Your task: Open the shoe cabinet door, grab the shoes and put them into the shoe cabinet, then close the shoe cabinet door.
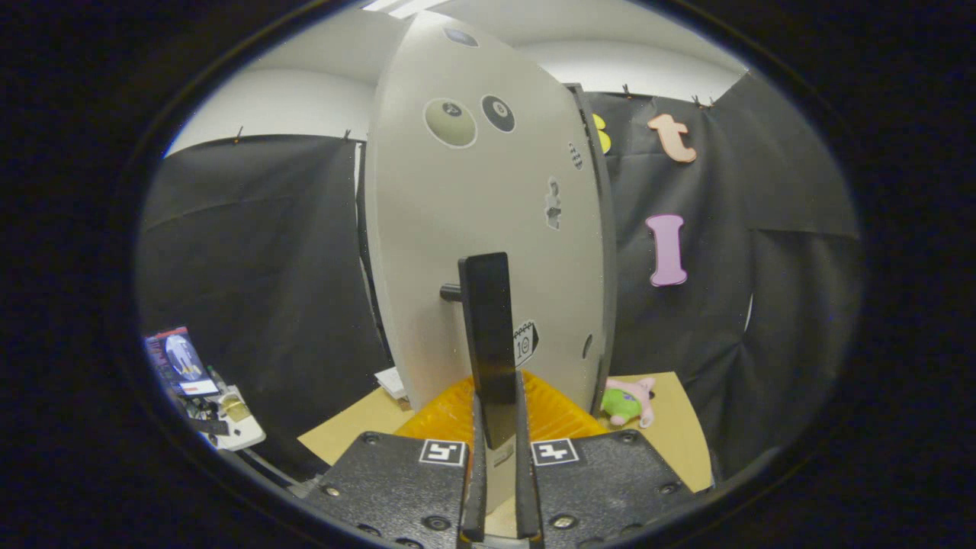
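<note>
The white shoe cabinet door [457,252], dotted with stickers, stands just ahead of me and looks swung partly out from the dark cabinet frame [606,252] at its right. A black bar handle [488,335] sticks out from the door on a short peg. My gripper [497,427] is shut on the lower end of this handle, one finger [477,457] pressing on each side. No shoes are in sight.
A tan tabletop [671,435] lies under the cabinet, with an orange ribbed mat [549,412] just behind the fingers. A small pink and green plush toy [629,400] lies right of the door. A white device with clutter [229,423] sits at the left.
</note>
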Available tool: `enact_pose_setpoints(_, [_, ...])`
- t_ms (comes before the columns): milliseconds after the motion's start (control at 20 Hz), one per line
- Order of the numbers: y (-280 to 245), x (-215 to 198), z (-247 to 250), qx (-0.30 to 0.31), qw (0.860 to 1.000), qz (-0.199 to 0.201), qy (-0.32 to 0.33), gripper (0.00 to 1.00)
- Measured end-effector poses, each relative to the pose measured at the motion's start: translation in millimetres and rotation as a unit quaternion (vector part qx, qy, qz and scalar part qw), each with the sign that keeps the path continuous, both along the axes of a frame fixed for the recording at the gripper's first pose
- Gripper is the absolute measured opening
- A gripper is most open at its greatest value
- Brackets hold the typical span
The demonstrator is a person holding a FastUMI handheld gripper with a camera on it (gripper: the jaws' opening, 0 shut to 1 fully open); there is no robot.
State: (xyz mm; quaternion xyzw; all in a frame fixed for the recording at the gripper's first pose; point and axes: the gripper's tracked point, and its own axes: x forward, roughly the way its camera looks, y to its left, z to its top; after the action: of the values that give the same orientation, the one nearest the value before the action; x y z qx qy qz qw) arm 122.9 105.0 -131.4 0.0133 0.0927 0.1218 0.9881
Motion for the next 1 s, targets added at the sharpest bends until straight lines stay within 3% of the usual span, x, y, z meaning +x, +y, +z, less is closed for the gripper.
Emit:
enact_pose_setpoints(350, [-46, -2, 2, -0.009, 0.997, -0.072, -0.002, 0.05])
enact_pose_setpoints(1000, [-67, -2, 2, 0.022, 0.995, -0.095, 0.004, 0.04])
